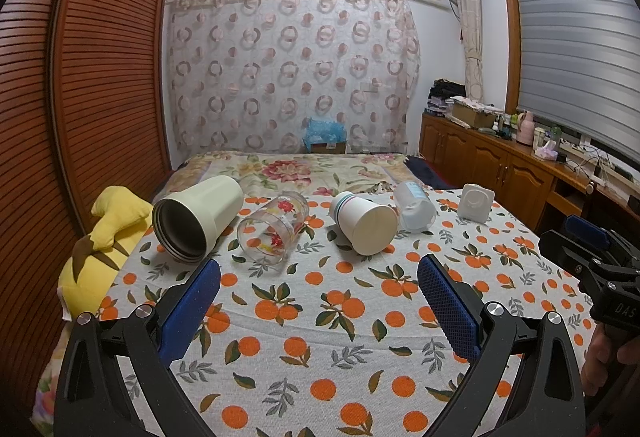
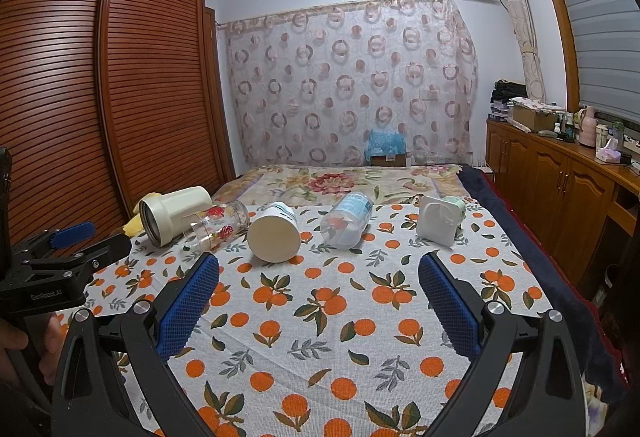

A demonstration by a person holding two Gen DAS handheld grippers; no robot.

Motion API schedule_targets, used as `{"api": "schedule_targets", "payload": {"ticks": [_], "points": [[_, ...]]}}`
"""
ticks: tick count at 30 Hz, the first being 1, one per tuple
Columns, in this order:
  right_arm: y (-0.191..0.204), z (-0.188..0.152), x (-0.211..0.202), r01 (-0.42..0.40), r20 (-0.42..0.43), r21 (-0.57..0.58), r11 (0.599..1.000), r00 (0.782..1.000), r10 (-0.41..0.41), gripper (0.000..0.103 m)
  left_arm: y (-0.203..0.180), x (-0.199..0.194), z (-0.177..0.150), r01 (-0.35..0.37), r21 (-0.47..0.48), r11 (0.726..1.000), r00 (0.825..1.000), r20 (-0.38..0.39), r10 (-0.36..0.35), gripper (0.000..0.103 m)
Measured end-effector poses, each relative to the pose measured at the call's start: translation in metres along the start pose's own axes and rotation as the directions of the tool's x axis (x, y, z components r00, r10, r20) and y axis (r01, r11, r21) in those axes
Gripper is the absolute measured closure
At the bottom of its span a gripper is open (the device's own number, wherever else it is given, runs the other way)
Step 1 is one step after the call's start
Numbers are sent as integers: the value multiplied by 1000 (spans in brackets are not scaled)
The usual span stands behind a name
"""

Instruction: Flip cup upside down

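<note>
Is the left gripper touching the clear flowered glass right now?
Apart: the left wrist view shows tablecloth between the left gripper and the clear flowered glass.

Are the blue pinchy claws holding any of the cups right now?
No, nothing is held. The left gripper and the right gripper are both open over the tablecloth, short of the cups.

- The left gripper [image 1: 319, 295] is hovering with its blue-padded fingers [image 1: 192, 311] spread wide, gripping nothing
- The right gripper [image 2: 319, 295] is hovering level beside it, fingers [image 2: 450, 311] equally wide apart, a hand [image 1: 604, 361] holding its handle
</note>
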State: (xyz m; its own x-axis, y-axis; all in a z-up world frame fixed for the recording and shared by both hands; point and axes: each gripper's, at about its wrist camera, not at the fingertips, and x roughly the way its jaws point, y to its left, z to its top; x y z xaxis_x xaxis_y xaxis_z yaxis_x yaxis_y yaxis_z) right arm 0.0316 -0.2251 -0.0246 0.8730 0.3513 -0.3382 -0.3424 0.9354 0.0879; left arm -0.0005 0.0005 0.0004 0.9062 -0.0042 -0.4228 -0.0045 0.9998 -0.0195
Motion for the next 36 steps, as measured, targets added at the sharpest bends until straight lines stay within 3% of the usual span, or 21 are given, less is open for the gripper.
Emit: {"api": "schedule_targets", "payload": {"ticks": [27, 36], "points": [[1, 1, -2, -4, -2, -1, 1000, 1000, 4, 2, 0, 0, 0, 1, -1, 1000, 1000, -2, -1, 8], [16, 5, 21, -52, -39, -27, 998, 998, 51, 2, 18, 14, 4, 13, 14, 1000, 999, -40, -13, 8]]}}
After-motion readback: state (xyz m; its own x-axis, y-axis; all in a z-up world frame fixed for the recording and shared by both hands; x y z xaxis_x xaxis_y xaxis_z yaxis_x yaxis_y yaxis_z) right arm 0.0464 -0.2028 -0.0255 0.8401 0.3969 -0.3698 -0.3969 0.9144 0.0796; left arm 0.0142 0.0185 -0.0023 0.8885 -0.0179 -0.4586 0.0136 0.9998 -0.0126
